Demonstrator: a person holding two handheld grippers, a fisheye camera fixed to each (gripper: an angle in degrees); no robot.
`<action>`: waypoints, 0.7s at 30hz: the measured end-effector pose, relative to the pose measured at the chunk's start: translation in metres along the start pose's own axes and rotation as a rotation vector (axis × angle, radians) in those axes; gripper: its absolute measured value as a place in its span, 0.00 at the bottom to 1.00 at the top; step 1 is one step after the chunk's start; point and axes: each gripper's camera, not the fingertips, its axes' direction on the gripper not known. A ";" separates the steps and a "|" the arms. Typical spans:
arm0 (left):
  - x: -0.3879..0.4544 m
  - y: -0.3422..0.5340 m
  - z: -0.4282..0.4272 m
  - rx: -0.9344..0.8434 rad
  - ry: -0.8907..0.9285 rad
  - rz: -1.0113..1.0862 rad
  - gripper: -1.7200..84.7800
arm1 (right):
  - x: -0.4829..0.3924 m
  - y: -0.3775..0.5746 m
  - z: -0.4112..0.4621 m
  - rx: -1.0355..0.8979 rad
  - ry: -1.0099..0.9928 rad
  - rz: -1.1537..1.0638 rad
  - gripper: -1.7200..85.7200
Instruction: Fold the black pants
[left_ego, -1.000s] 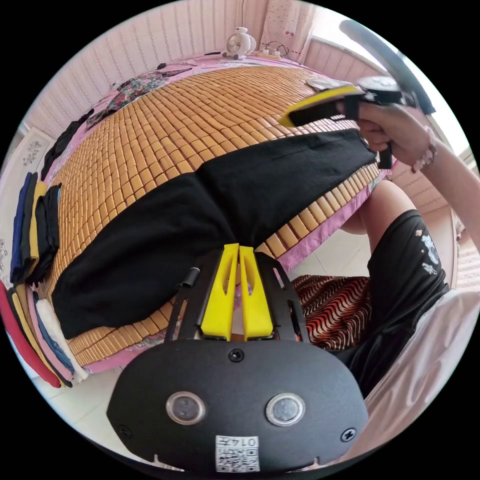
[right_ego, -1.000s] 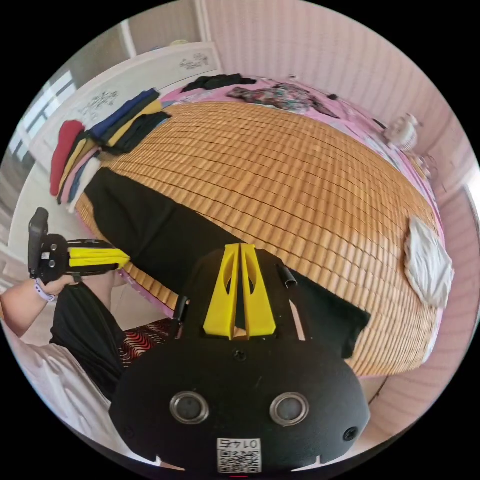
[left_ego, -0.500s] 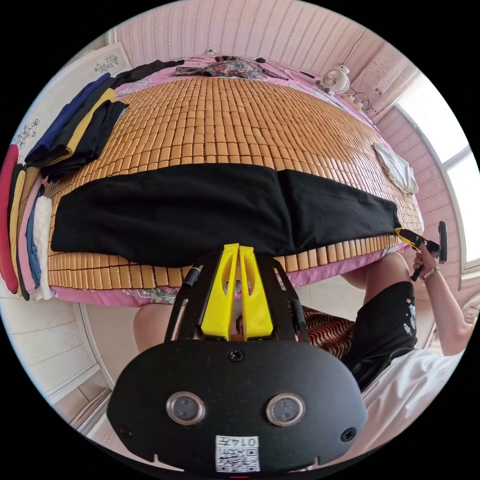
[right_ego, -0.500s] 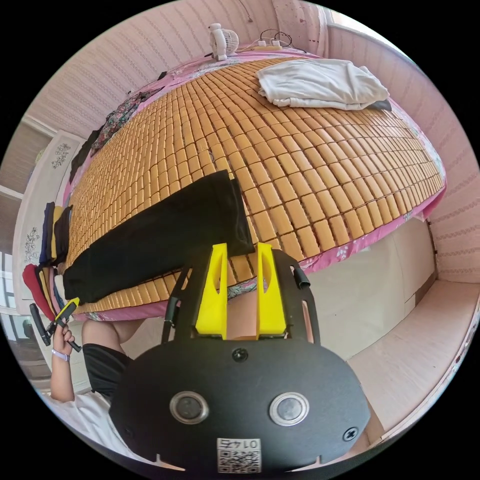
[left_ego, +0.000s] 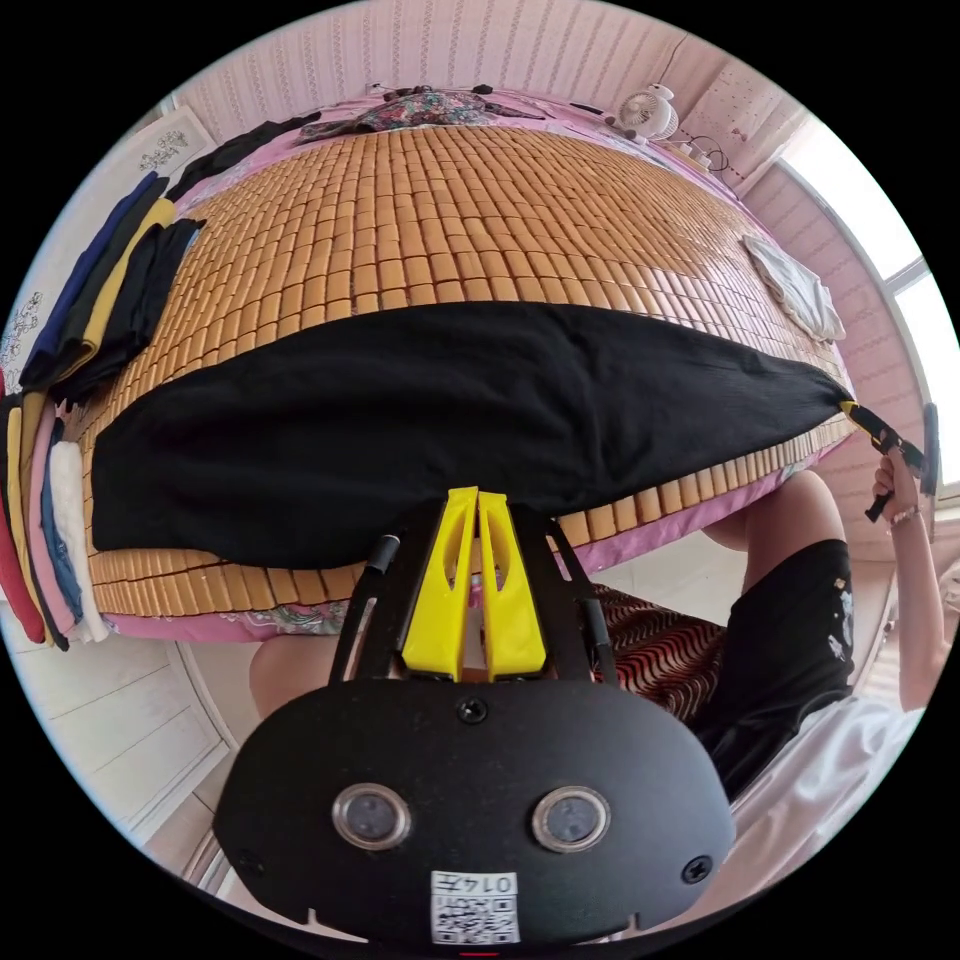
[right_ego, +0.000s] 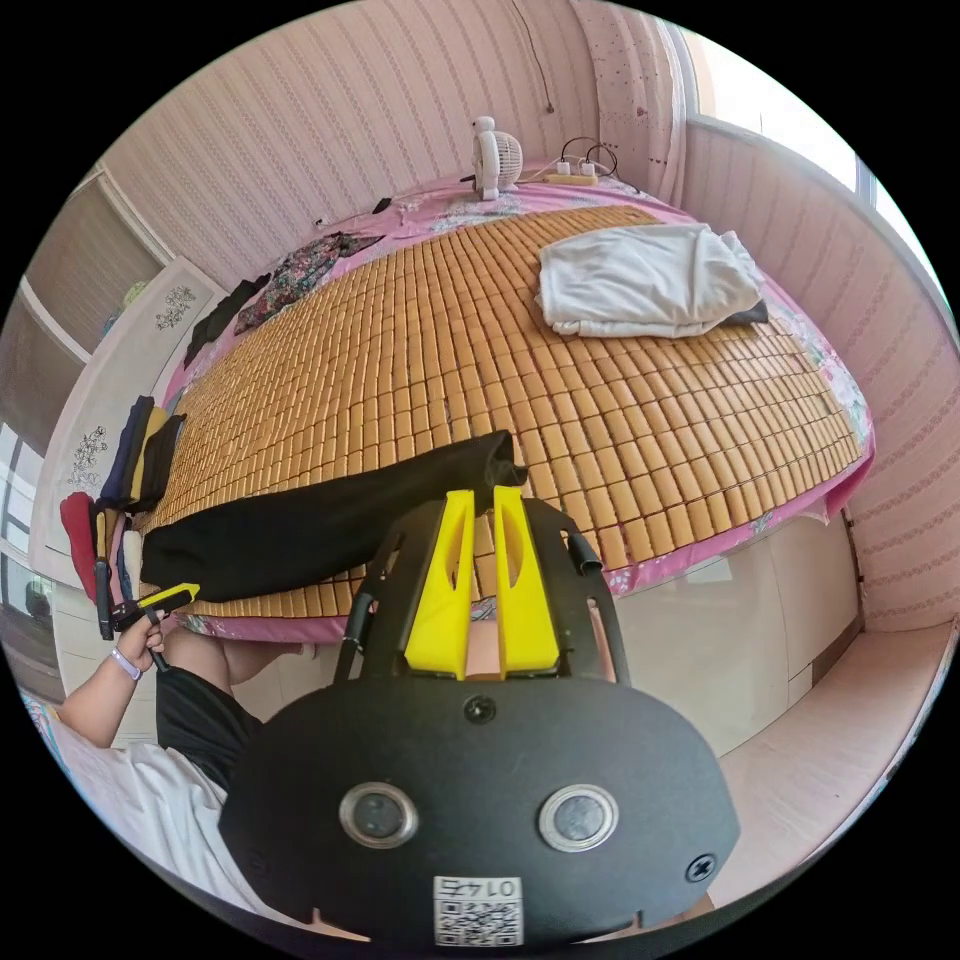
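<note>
The black pants (left_ego: 450, 420) lie in one long strip on the bamboo mat (left_ego: 450, 230) that covers the bed, close to the bed's near edge. One end of the strip sits by the stack of folded clothes (left_ego: 60, 420) at the side of the mat. The other end reaches toward the white cloth (right_ego: 640, 280) that lies farther along the mat.

In the left gripper view, the left gripper (left_ego: 478, 500) has its two yellow fingers (left_ego: 445, 590) pressed almost together, with only a thin slit between them. The tips sit right at the near edge of the pants, over the rim of the bed. You cannot tell if any cloth is caught between them. In the right gripper view, this same gripper shows small, held in a hand (right_ego: 150, 632) at the far end of the pants.

In the right gripper view, the right gripper (right_ego: 484, 497) has its fingers (right_ego: 520, 590) close together with a narrow gap. The tips are at the bunched end of the pants, and the cloth there looks pulled into a point. In the left gripper view, that gripper touches the tapered end of the pants, which stretches toward it. It seems to pinch the cloth.

A small white fan (right_ego: 495, 155) stands at the far side of the bed.
</note>
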 end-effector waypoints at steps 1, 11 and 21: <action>0.006 -0.003 0.001 0.006 0.061 0.021 0.01 | 0.005 -0.004 -0.027 0.062 0.024 -0.010 0.04; 0.103 -0.038 0.009 0.073 0.422 0.212 0.01 | -0.035 -0.033 -0.216 0.468 -0.047 -0.164 0.04; -0.071 0.053 -0.099 0.305 0.314 -0.113 0.01 | -0.346 -0.034 -0.077 0.077 -0.823 -0.606 0.06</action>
